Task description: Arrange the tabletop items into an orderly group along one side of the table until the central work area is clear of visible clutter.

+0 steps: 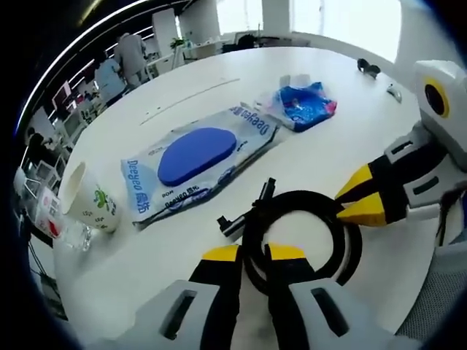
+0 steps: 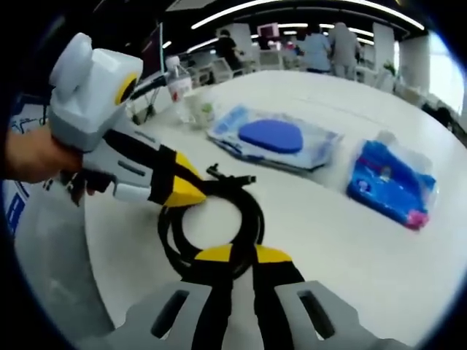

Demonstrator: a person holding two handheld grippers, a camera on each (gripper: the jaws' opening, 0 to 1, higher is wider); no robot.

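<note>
Both grippers grip black cable coil (image 1: 303, 237) on white worktop (image 1: 219, 80), opp sides: left gripper (image 1: 252, 253) fingers shut on near edge, right gripper (image 1: 355, 197) on far edge. Wipes pack (image 1: 201, 157), blue bag (image 1: 305, 104) & paper cup (image 1: 87, 197) lie beyond.

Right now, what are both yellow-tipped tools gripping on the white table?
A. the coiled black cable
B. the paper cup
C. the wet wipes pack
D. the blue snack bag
A: the left tool and the right tool each pinch the loop of the coiled black cable.
</note>
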